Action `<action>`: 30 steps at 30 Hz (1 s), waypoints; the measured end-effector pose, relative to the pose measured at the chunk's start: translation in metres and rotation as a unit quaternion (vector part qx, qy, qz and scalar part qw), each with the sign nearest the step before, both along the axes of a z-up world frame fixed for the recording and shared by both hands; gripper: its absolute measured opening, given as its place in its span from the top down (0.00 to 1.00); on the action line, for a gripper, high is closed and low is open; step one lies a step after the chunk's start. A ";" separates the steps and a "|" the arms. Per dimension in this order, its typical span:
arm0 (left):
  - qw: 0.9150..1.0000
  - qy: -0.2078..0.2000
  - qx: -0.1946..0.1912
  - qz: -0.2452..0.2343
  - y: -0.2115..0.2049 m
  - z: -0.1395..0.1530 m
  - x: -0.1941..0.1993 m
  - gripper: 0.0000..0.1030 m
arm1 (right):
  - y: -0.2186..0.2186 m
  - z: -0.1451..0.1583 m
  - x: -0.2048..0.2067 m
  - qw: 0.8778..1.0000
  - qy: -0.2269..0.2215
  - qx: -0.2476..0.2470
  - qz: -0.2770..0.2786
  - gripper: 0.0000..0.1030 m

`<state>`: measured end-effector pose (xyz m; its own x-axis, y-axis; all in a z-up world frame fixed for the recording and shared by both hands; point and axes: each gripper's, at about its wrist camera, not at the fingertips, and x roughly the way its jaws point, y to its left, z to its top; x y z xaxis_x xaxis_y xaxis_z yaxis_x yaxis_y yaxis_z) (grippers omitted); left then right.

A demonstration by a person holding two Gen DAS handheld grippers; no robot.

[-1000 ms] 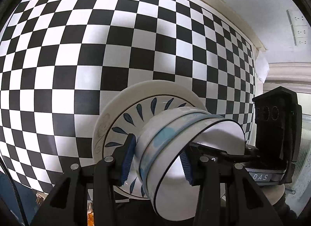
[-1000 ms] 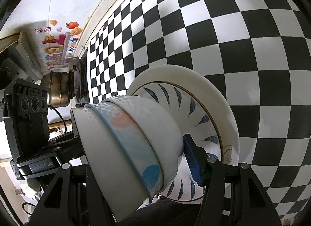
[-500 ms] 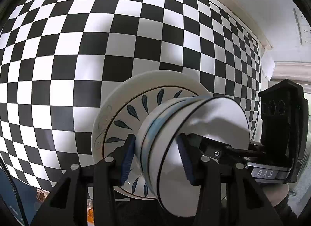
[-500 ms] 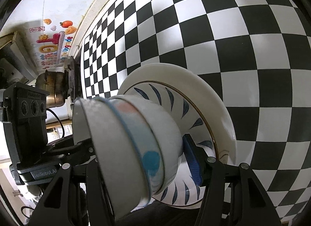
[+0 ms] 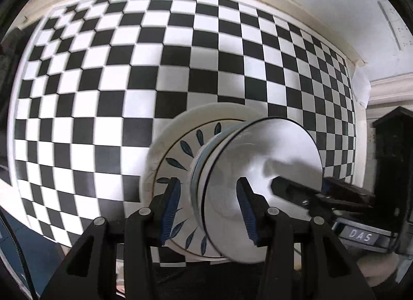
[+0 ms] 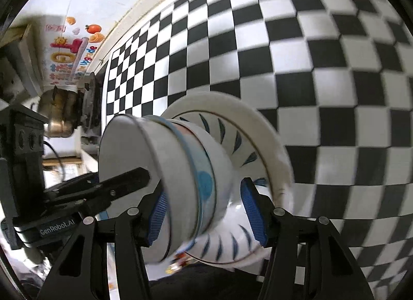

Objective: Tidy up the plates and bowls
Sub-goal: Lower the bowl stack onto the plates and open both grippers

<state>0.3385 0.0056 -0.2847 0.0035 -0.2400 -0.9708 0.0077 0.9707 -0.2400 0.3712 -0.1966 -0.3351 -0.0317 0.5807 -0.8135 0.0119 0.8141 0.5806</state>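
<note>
Three bowls point(image 5: 258, 160) sit nested one inside the other on a white plate point(image 5: 165, 145) with blue leaf marks, and I have both claws at that stack. The plate is over the black-and-white checked cloth point(image 5: 103, 93) that covers the table, close to the table's near edge. I cannot tell whether it rests on the cloth or hangs just above it. The top bowl is white with a thin dark rim, the middle one has a blue rim and coloured spots, and the lowest is plain white. My left claw point(image 5: 207, 186) straddles the stack's wall on one side, with one blue pad inside the top bowl and the other outside, over the plate's leaf pattern. I see a sliver of plate between the outer pad and the bowls, so I cannot tell whether this claw is pinching the wall or only set around it. My right claw point(image 6: 204, 189) straddles the opposite side the same way, one pad inside the top bowl and the other outside by the lowest bowl. The blur there leaves me unable to tell whether it is pressing either. Beyond the table's far corner a metal pot point(image 6: 56, 116) stands below bright stickers point(image 6: 67, 49) on the wall.
</note>
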 end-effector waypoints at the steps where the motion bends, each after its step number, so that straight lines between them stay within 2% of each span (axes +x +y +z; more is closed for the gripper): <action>1: 1.000 -0.008 0.006 0.002 0.000 0.004 -0.003 0.59 | -0.002 0.011 -0.003 1.000 -0.017 -0.020 0.003 0.43; 3: 0.999 -0.027 0.018 0.004 0.002 0.014 -0.009 0.59 | -0.004 0.028 -0.008 0.998 -0.043 -0.053 0.006 0.42; 5: 0.998 -0.050 0.033 0.005 0.002 0.026 -0.016 0.59 | -0.007 0.048 -0.016 0.994 -0.070 -0.086 0.004 0.35; 6: 0.997 -0.066 0.043 0.004 0.003 0.034 -0.021 0.57 | -0.007 0.056 -0.020 0.992 -0.079 -0.100 0.005 0.28; 7: 0.996 -0.078 0.051 0.003 0.002 0.039 -0.024 0.53 | -0.008 0.065 -0.025 0.989 -0.092 -0.118 0.005 0.23; 9: 0.992 -0.107 0.068 0.000 0.001 0.053 -0.032 0.37 | -0.008 0.082 -0.036 0.981 -0.118 -0.154 0.005 0.18; 13: 0.982 -0.164 0.097 -0.003 0.005 0.081 -0.050 0.28 | -0.009 0.109 -0.063 0.967 -0.151 -0.202 -0.020 0.15; 15: 0.976 -0.190 0.103 -0.003 0.008 0.094 -0.060 0.14 | -0.010 0.122 -0.077 0.963 -0.163 -0.212 -0.036 0.15; 18: 0.970 -0.219 0.102 -0.006 0.011 0.111 -0.074 0.07 | -0.012 0.143 -0.099 0.958 -0.181 -0.216 -0.057 0.14; 30: 0.953 -0.287 0.095 -0.018 0.019 0.170 -0.143 0.03 | 0.003 0.224 -0.180 0.933 -0.255 -0.228 -0.110 0.12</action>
<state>0.1952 0.0247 -0.1151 0.5420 -0.0697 -0.8375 0.1183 0.9930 -0.0062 0.1910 -0.1932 -0.1106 0.5058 0.1174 -0.8546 0.0245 0.9883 0.1503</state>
